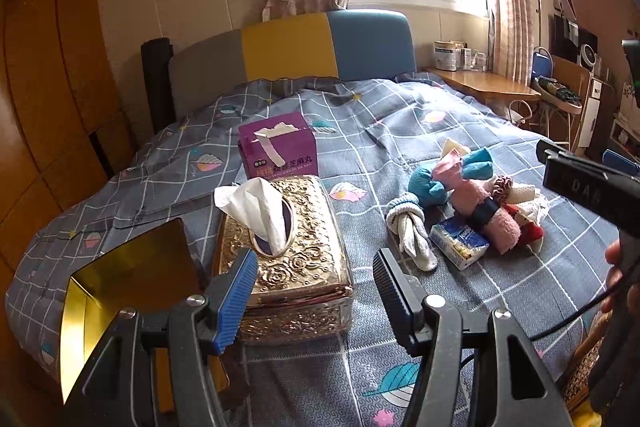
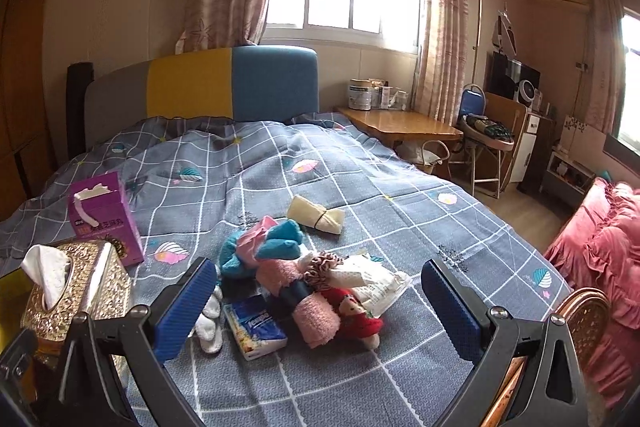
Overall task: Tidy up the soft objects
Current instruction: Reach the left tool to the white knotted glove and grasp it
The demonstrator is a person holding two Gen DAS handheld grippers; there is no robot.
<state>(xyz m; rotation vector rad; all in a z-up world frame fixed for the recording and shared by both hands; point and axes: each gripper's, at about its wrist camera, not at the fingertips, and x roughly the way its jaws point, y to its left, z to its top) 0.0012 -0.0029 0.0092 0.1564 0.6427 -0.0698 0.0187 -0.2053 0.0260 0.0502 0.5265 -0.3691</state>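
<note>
Clearly, both pairs of tongs hang above the bed point(image 1: 400, 131) with nothing between their blue pads. The left tongs point(image 1: 316, 283) stand parted, released, over the near corner of the ornate gold tissue box point(image 1: 288, 251), from which a white tissue sticks up. The right tongs point(image 2: 316, 303) gape wide over the heap of soft things point(image 2: 304, 275) lying on the grey checked quilt: blue socks point(image 2: 280, 241), a rolled pink towel point(image 2: 316, 319) with a dark band around it, a small red plush toy point(image 2: 360, 323), a white knotted sock point(image 1: 412, 231) and a blue packet of tissues point(image 2: 256, 327) just beside the towel. A cream rolled cloth point(image 2: 316, 217) lies apart from the heap, farther up the bed. A purple carton point(image 1: 280, 147) stands just behind the gold box, and an open gold tin point(image 1: 120, 291) sits at its left. In the left view, the right tool's black body and a person's hand point(image 1: 620, 279) show at the right edge.
</note>
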